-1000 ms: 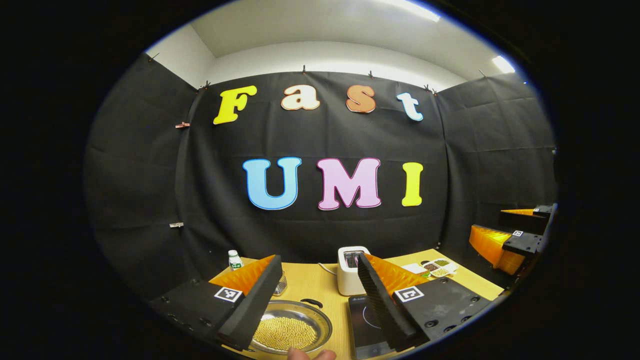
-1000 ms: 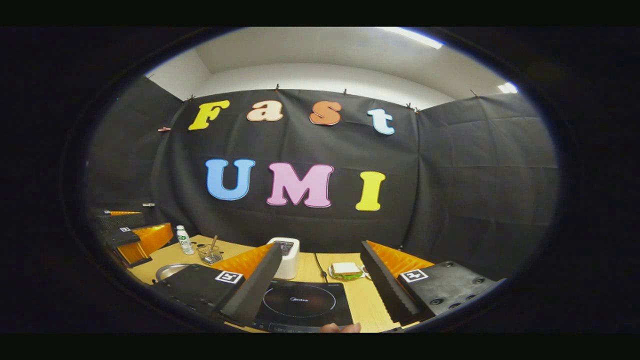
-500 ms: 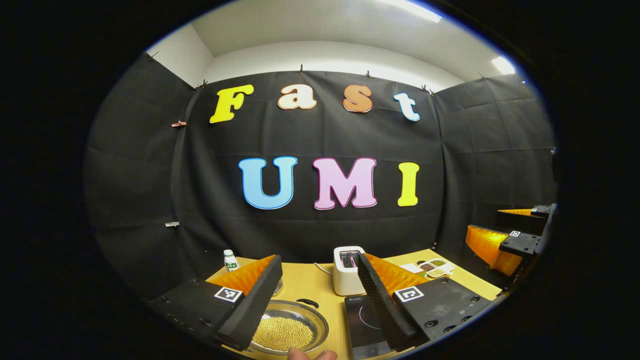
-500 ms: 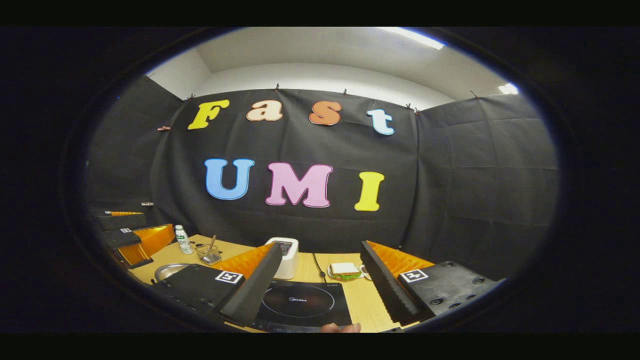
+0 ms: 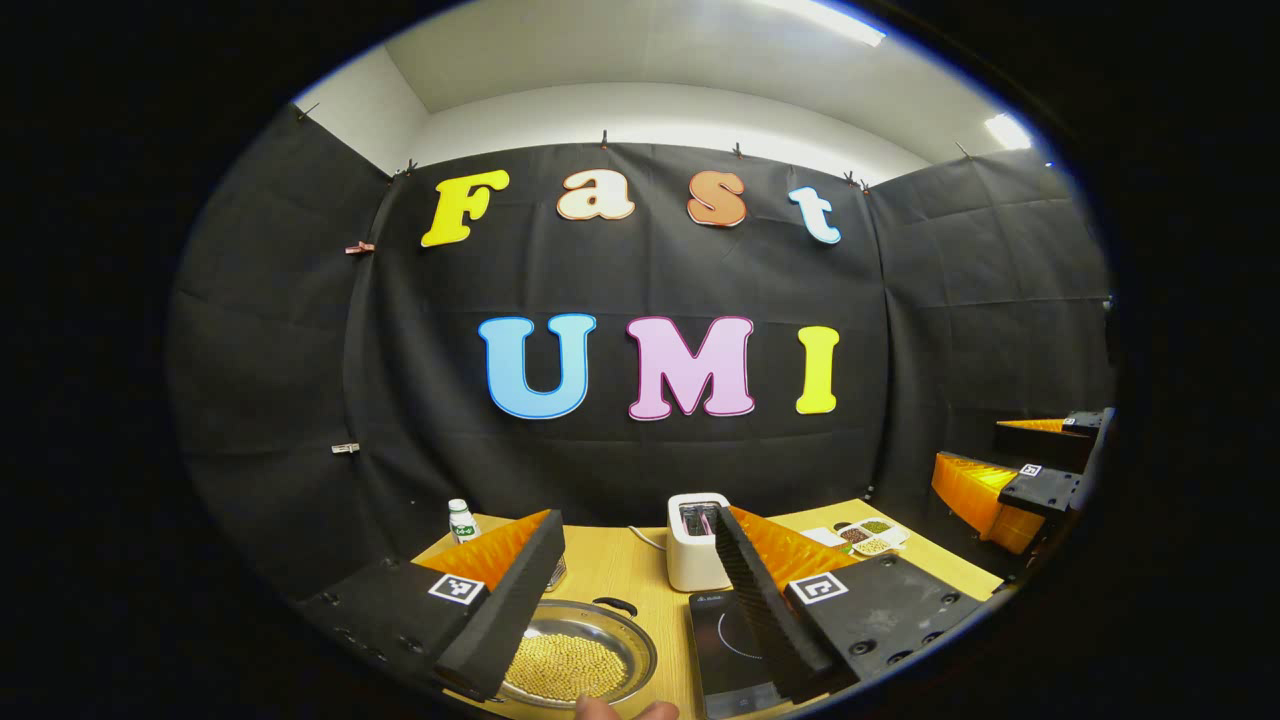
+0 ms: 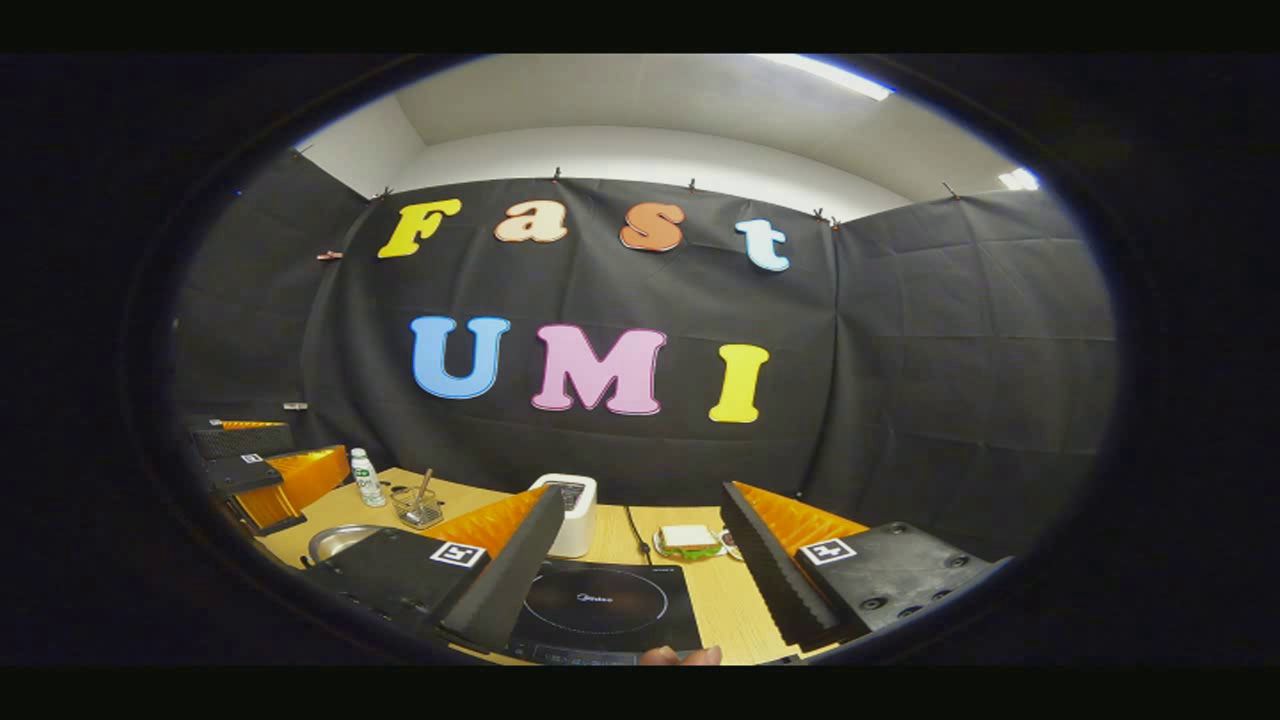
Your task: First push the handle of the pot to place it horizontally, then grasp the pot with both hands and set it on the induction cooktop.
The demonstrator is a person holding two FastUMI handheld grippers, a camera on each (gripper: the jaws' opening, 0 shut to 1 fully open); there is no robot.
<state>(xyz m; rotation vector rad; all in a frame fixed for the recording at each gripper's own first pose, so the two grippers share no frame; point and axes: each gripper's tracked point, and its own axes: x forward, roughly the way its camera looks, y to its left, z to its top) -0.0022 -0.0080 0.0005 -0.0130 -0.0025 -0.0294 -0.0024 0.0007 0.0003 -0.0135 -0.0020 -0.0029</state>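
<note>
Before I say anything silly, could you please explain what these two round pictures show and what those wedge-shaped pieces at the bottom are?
There is no robot here: a person carries a hand-held gripper in each hand, and a fisheye camera rides on each one, looking forward along its two fingers. Those wedges are the fingers.

In the left gripper view, the left hand-held gripper is open and holds nothing. Below it, on the wooden table, sits a metal pot full of small yellow grains, with a dark handle at its far rim. Right of the pot lies the black induction cooktop; behind it stands a white toaster. The other gripper shows at the far right.

In the right gripper view, the right hand-held gripper is also open and empty, above the cooktop. Farther back are a sandwich on a plate and a small bottle.
</note>
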